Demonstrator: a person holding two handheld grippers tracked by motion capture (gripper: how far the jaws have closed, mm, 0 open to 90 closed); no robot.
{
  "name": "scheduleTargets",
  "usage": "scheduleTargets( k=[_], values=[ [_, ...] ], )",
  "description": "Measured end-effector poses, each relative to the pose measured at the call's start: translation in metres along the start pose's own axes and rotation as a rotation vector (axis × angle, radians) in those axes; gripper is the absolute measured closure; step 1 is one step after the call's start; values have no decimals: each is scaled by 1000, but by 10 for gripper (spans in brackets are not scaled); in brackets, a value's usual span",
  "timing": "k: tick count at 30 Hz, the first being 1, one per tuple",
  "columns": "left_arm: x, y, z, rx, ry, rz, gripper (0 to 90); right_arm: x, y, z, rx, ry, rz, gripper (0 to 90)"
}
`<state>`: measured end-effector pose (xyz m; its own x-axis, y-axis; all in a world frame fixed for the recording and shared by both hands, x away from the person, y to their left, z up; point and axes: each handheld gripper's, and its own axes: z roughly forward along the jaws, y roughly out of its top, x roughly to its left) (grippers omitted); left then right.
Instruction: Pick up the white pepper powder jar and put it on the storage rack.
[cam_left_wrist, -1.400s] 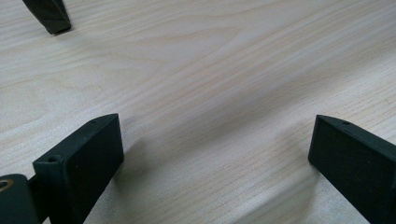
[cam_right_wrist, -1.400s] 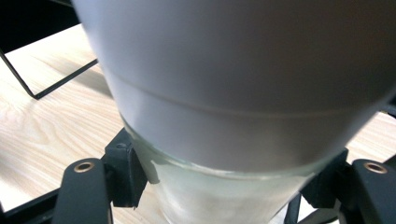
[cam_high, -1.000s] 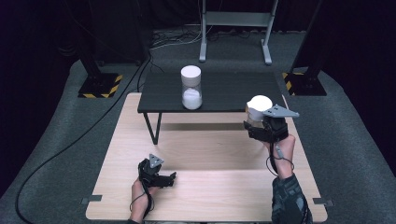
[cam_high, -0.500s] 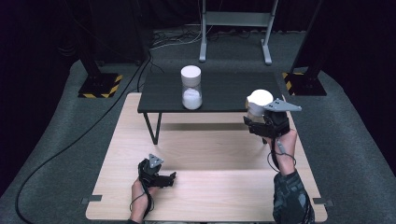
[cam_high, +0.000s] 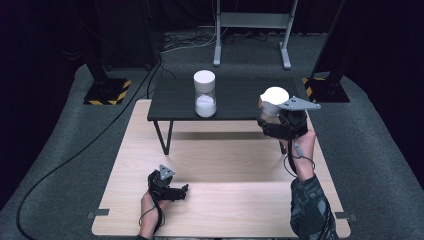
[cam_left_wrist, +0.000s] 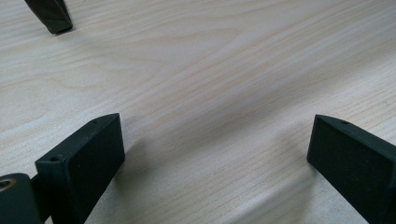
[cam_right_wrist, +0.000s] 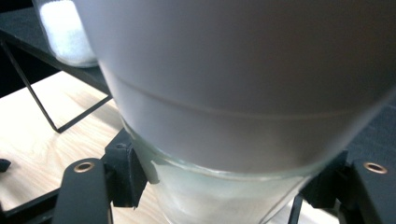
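At the right of the high view, the right gripper is clamping a white-lidded glass jar by its smooth, breakable, likely slippery glass body just under the lid, while the left gripper is resting wide open and empty on the wooden table.

Left gripper low at near table edge, jaws spread wide and empty, right gripper raised on extended forearm, jaws clamped on a load

A jar stands on the shelf, left of the held jar.
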<state>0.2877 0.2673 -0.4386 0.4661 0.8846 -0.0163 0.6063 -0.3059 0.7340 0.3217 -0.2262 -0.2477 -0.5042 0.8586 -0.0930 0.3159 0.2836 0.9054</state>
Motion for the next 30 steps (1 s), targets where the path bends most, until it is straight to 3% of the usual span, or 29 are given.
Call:
scheduleTargets(
  k=[11,30],
  values=[
    [0,0,0,0,1,0,41,0,20,10,-5,16,3,301],
    [0,0,0,0,0,-1,40,-4,40,44,45,23,25,301]
  ],
)
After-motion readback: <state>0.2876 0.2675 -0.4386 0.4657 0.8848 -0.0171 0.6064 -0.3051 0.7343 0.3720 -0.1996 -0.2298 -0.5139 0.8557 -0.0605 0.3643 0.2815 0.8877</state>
